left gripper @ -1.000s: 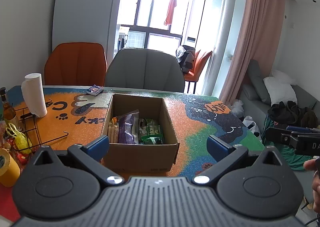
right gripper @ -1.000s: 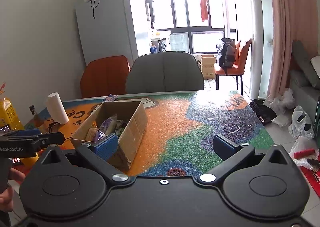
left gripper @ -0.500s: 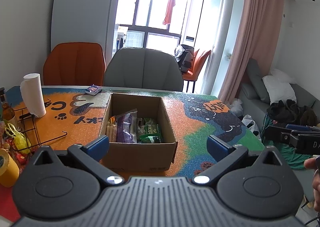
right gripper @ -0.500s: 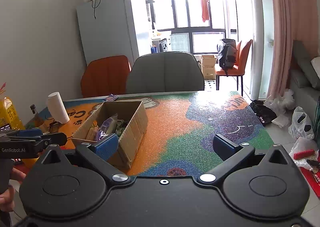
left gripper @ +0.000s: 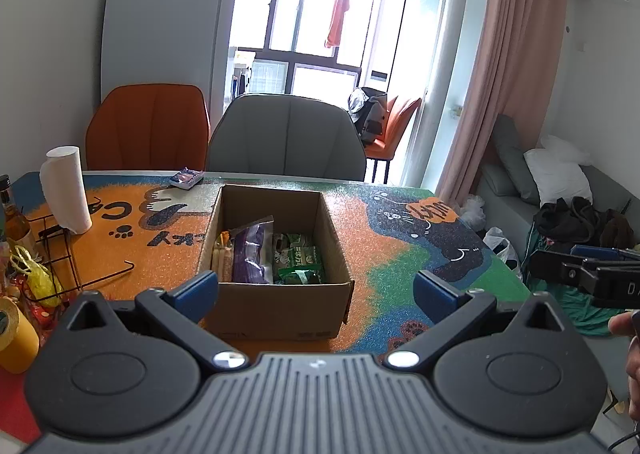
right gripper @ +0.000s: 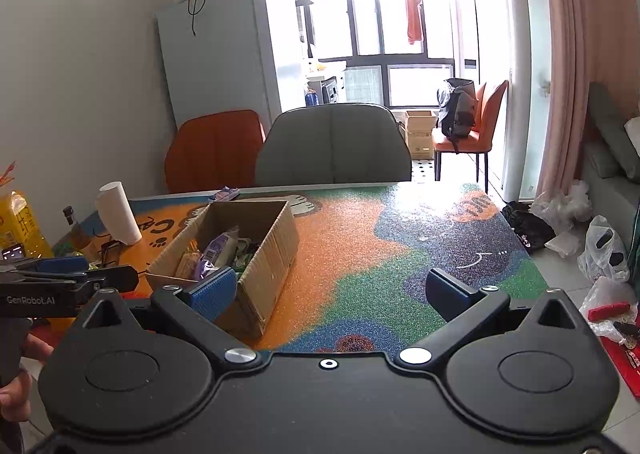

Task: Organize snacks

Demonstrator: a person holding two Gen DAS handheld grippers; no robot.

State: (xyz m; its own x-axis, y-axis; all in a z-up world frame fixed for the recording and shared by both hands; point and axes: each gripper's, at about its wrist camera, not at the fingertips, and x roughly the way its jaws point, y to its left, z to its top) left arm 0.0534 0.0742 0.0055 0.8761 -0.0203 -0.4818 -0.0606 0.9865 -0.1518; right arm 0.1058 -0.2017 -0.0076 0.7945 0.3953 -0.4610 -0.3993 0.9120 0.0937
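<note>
The cardboard box [left gripper: 276,254] sits on the patterned table [left gripper: 380,254], holding the snack packets [left gripper: 260,250]: pale sticks, a purple bag and green packs, side by side. One small packet [left gripper: 186,178] lies beyond the box, near the table's far edge. Left gripper [left gripper: 316,290] and right gripper [right gripper: 328,290] hover short of the box, jaws spread, empty. Judgement: packing nearly complete; the stray packet may remain.

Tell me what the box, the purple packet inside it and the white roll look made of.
The box: plain brown corrugated cardboard, matte, with fluting visible along its cut edge in the right wrist view. The purple packet: probably thin plastic film, glossy and crinkled. The white roll: likely paper towel, soft and matte.
</note>
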